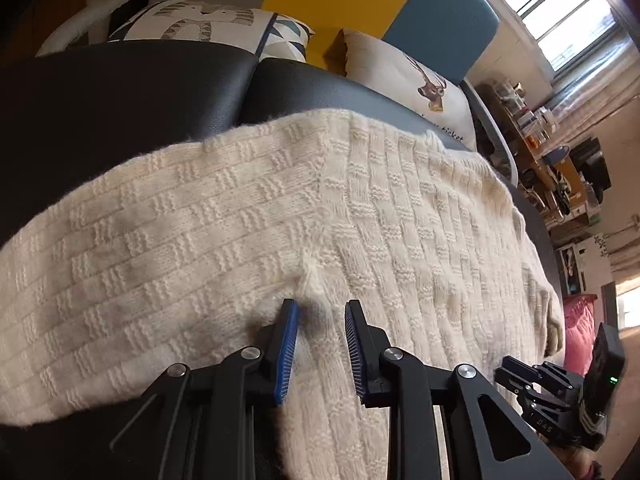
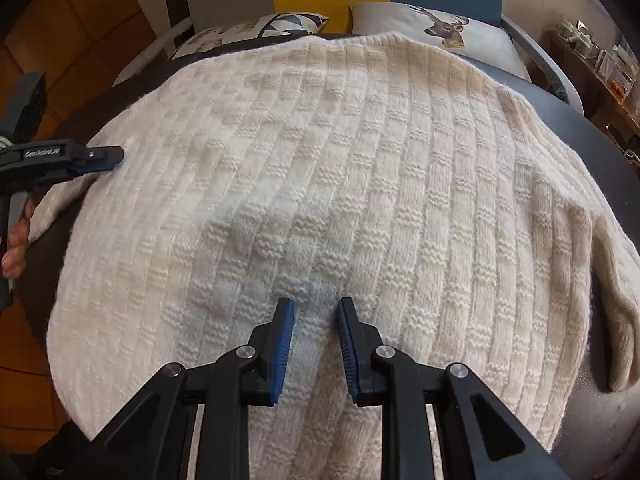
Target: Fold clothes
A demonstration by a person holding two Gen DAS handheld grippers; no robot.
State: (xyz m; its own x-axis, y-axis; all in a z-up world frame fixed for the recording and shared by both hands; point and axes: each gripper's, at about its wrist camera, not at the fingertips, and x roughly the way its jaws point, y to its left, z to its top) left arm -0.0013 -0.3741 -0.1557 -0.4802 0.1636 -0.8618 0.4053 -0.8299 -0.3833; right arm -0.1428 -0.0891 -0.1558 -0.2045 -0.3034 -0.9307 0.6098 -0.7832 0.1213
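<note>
A cream knitted sweater (image 1: 240, 220) (image 2: 360, 180) lies spread flat on a black leather seat (image 1: 120, 92). My left gripper (image 1: 322, 308) hovers low over its near-left part, open, with knit showing in the gap between the blue pads (image 1: 290, 340); a small pucker of fabric sits just ahead of the tips. My right gripper (image 2: 316, 304) is open over the sweater's near middle, fabric running under and between its fingers. A sleeve (image 2: 624, 340) trails off to the right. The left gripper (image 2: 108, 156) also shows at the sweater's left edge, and the right gripper (image 1: 508, 372) at the lower right.
A deer-print pillow (image 1: 420, 76) (image 2: 440, 24) and a patterned pillow (image 1: 208, 24) lean at the back against yellow and blue panels. Cluttered shelves (image 1: 552, 148) and a pink cushion (image 1: 580, 328) stand to the right. A hand (image 2: 14, 248) holds the left gripper's handle.
</note>
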